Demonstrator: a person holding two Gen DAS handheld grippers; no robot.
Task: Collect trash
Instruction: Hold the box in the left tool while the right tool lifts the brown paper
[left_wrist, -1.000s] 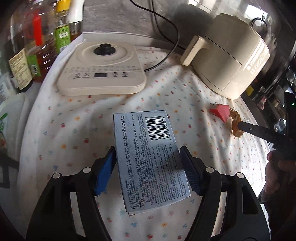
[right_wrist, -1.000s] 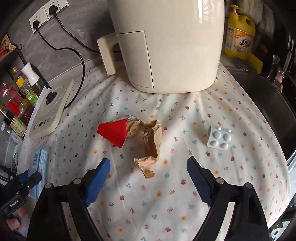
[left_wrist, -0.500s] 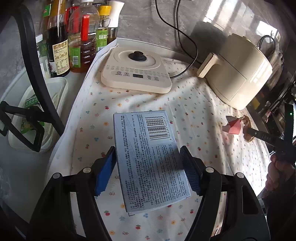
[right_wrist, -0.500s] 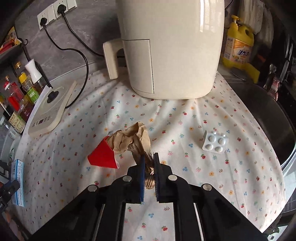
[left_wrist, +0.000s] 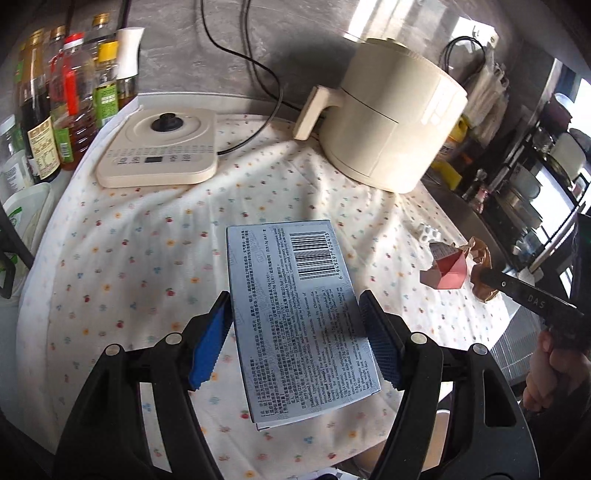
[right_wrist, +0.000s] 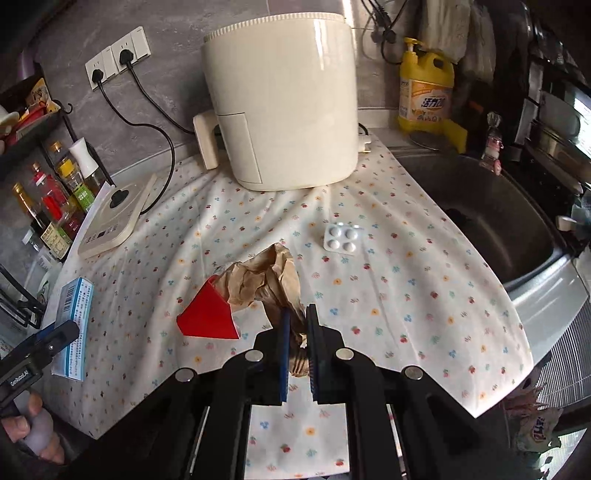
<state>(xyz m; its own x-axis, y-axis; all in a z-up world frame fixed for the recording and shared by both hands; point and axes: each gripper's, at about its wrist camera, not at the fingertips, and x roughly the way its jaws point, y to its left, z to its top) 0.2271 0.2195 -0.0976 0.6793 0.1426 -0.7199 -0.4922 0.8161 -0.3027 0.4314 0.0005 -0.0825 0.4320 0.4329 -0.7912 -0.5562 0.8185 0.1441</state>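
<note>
My left gripper is shut on a pale blue medicine box with a barcode and holds it above the flowered cloth. The box also shows at the left of the right wrist view. My right gripper is shut on crumpled brown paper with a red carton piece attached, lifted off the cloth. The same bundle shows in the left wrist view. A white pill blister lies flat on the cloth beyond the paper.
A cream air fryer stands at the back. A flat cream cooker base sits at the left, with sauce bottles beside it. A dark sink lies to the right, with a yellow soap bottle behind it.
My right gripper closed on the brown paper and lifted it with the red carton. My left gripper rose and drew back with the box.
</note>
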